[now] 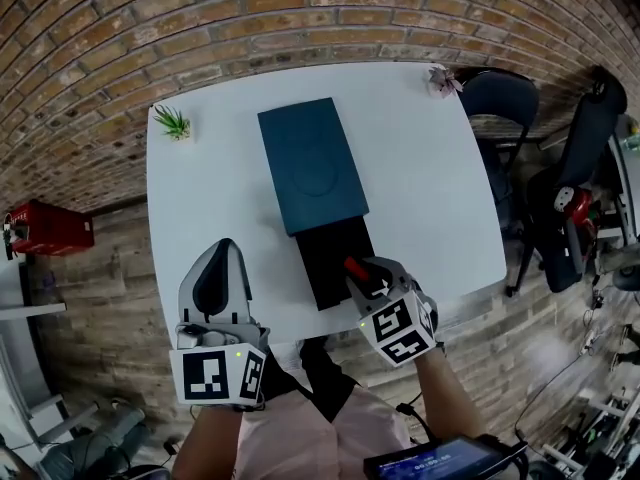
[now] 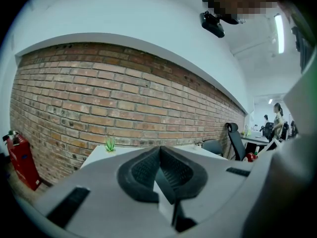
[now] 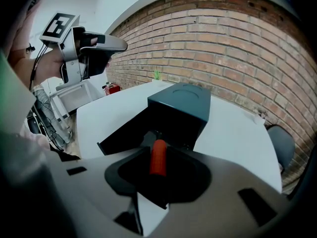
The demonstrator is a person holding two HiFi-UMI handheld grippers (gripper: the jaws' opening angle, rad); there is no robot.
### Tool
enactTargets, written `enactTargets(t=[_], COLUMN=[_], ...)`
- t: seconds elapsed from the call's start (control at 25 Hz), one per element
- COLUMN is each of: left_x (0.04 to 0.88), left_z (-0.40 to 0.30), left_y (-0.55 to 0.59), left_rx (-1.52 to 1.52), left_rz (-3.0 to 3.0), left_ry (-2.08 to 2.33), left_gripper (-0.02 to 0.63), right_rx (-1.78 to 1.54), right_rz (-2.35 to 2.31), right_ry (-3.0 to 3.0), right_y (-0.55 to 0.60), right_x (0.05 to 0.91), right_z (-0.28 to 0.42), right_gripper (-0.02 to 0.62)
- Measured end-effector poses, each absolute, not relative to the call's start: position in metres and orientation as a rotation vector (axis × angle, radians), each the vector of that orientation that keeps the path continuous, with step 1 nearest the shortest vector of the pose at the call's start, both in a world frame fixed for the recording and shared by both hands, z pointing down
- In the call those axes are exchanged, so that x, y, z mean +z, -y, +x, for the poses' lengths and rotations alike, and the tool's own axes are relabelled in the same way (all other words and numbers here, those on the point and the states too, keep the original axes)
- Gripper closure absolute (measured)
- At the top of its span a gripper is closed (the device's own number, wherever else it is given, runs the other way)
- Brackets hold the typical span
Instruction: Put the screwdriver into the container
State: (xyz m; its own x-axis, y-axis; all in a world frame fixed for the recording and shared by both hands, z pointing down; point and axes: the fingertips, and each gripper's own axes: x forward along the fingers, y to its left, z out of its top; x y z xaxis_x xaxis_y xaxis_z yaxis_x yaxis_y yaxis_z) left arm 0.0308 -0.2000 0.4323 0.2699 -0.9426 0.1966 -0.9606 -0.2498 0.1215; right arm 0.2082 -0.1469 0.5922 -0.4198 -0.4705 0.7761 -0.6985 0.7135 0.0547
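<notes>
The right gripper (image 1: 360, 273) is pinching the red screwdriver (image 3: 158, 157) and holding it by the right edge of the black open tray (image 1: 328, 256) of the blue container (image 1: 312, 163), in the lower middle of the head view. The left gripper (image 1: 222, 263), at lower left, is pressing its jaws together on nothing.

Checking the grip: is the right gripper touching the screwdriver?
Touching. The right gripper view shows the right gripper clamped on both sides of the red-handled screwdriver.
</notes>
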Motion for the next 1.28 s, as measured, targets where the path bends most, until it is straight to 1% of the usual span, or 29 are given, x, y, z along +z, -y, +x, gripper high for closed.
enactTargets(t=[0.48,0.6,0.76,0.96,1.2,1.28], left_x=[0.433,0.430,0.422,0.401,0.347,0.326], left_z=[0.029,0.031,0.033,0.039,0.050,0.054], left_y=[0.203,0.200,0.194,0.185,0.172,0.170], left_rx=[0.130,0.126,0.113,0.074,-0.014,-0.051], left_rz=[2.325,2.336,2.358,2.412,2.512,2.549], left_ry=[1.759,1.754,1.747,1.741,1.748,1.752], left_gripper=[0.594,0.594,0.594,0.594,0.594,0.594], right_rx=[0.342,0.349,0.355,0.372,0.300,0.245], right_rz=[0.853,0.857,0.904,1.053,1.288,1.369], right_ry=[2.055,2.057,2.087,2.183,2.340,2.388], right_y=[0.149,0.149,0.152,0.162,0.176,0.179], right_x=[0.600,0.601,0.589,0.543,0.452,0.417], right_z=[0.205,0.205,0.204,0.206,0.205,0.205], right_gripper=[0.477,0.460,0.454,0.454,0.462,0.485])
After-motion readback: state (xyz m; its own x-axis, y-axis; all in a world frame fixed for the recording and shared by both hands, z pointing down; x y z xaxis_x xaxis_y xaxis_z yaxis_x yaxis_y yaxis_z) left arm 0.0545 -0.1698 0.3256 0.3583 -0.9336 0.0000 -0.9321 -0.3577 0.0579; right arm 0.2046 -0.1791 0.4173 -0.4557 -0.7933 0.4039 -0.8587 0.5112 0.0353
